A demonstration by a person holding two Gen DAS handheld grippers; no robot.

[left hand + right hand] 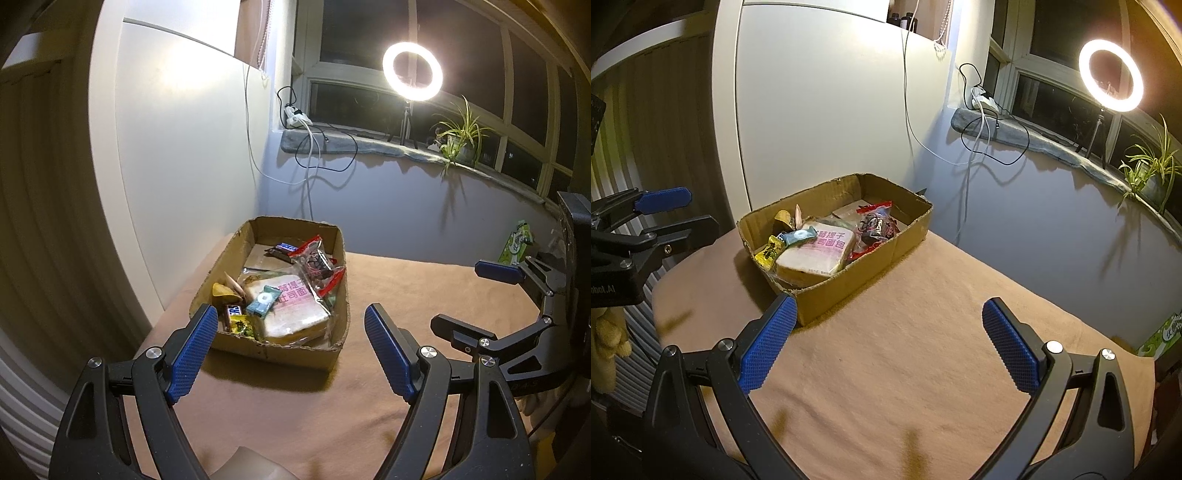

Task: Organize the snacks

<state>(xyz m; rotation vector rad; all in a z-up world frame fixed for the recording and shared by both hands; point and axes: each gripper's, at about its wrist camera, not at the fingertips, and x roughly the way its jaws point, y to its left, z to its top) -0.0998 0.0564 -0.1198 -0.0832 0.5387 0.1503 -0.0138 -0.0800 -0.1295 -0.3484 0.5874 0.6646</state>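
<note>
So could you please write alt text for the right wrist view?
An open cardboard box of snacks, with wrapped bread on top, sits on a tan blanket. The open right gripper hovers empty before it; the left gripper is at the left edge.

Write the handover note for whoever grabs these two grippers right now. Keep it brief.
Left gripper: open, holding nothing, above the cloth just short of the cardboard box.
Right gripper: open, holding nothing, over the bare tan cloth, the box ahead to its left.
Snacks: all that show lie in the box: the bagged bread, a Snickers bar, a red-edged clear packet, a light-blue candy, a yellow-green packet.
A green carton stands at the cloth's far right edge.
Done: no loose snacks on the cloth.
Left: check whether the green carton belongs in the box; otherwise little remains.
</note>
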